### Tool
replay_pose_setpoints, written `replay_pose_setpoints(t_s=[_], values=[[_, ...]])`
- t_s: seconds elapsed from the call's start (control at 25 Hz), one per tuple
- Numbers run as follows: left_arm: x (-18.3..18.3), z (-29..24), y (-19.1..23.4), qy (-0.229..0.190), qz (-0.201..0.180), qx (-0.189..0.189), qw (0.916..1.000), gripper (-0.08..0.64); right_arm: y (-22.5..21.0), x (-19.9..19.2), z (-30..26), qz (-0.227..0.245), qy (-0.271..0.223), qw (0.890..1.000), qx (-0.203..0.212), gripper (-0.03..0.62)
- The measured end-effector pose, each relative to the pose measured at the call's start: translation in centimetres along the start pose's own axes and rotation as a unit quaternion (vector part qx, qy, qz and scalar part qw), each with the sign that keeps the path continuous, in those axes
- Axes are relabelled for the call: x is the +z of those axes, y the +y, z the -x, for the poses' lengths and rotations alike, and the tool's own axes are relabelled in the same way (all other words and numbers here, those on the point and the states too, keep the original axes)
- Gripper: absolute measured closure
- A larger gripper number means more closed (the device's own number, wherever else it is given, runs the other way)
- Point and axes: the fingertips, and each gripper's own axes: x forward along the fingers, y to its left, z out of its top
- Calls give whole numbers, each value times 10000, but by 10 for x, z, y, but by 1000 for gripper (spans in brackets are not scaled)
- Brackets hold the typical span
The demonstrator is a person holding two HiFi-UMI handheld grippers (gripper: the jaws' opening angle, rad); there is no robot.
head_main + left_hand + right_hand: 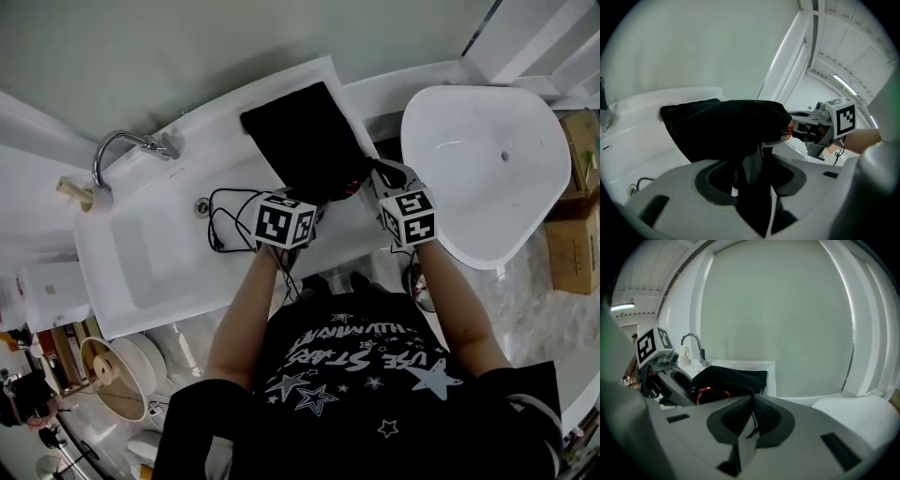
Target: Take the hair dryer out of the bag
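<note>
A black bag (305,131) lies on the white counter right of the sink, its mouth toward me. Both grippers are at that mouth. My left gripper (321,195) (752,176) is shut on a dark upright part that runs up into the bag (722,126), apparently the hair dryer's handle. The dryer's orange ring (790,129) (710,393) shows in the bag's mouth; the rest of it is hidden. Its black cord (225,220) trails into the sink. My right gripper (375,175) (752,416) is shut on a thin black string at the bag's corner.
The white sink (150,253) with a chrome faucet (117,155) is left of the bag. A large white tub (487,169) stands to the right, with cardboard boxes (572,216) beyond it. A wall rises just behind the counter.
</note>
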Motion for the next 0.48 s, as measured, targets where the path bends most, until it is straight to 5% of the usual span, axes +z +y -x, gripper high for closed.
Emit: replay_pose_setpoints(t_s=[0.48], values=[[-16, 20, -39, -40, 62, -102, 9999, 360, 3, 4, 0, 215, -69, 9977, 640, 572]])
